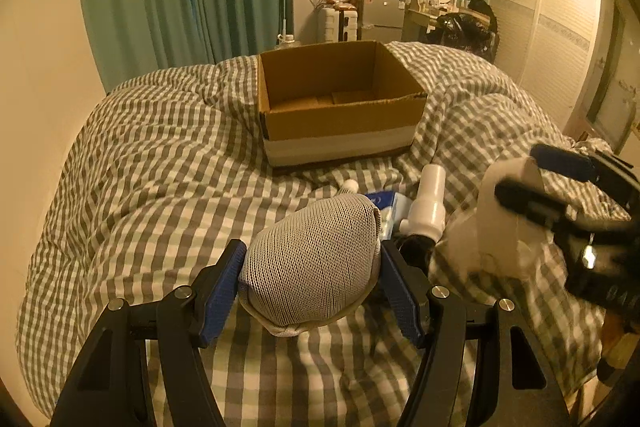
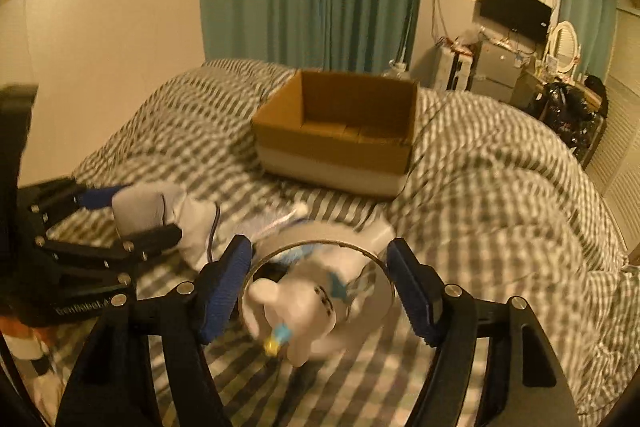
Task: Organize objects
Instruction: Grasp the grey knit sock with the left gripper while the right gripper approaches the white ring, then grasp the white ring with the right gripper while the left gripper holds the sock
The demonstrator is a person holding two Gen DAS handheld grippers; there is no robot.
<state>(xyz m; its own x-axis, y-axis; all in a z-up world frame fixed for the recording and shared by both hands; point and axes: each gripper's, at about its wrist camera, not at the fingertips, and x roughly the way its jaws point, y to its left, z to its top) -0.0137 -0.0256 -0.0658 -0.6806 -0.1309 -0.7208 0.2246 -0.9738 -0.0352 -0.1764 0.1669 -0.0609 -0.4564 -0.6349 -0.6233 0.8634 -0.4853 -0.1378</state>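
My left gripper [image 1: 310,291] is clamped on a grey mesh pouch [image 1: 312,263] — both blue pads press its sides, and it sits just above the checked duvet [image 1: 140,155]. The pouch bulges forward past the fingertips, toward the cardboard box [image 1: 340,99].

My right gripper [image 2: 320,283] has a clear round container [image 2: 320,279] between the pads, with a white figurine [image 2: 296,311] inside. The pads look to be touching its rim on both sides, but that view is blurred. From the left wrist camera it shows as a pale translucent shape between the dark fingers [image 1: 524,201], raised off the duvet.

The box is open-topped and nothing shows inside. It sits on the duvet ahead of both grippers, well apart from them.

Between my grippers and the box — a white plastic pipe fitting [image 1: 428,207] and a blue-and-white packet [image 1: 386,205] lie on the duvet, just right of the pouch.
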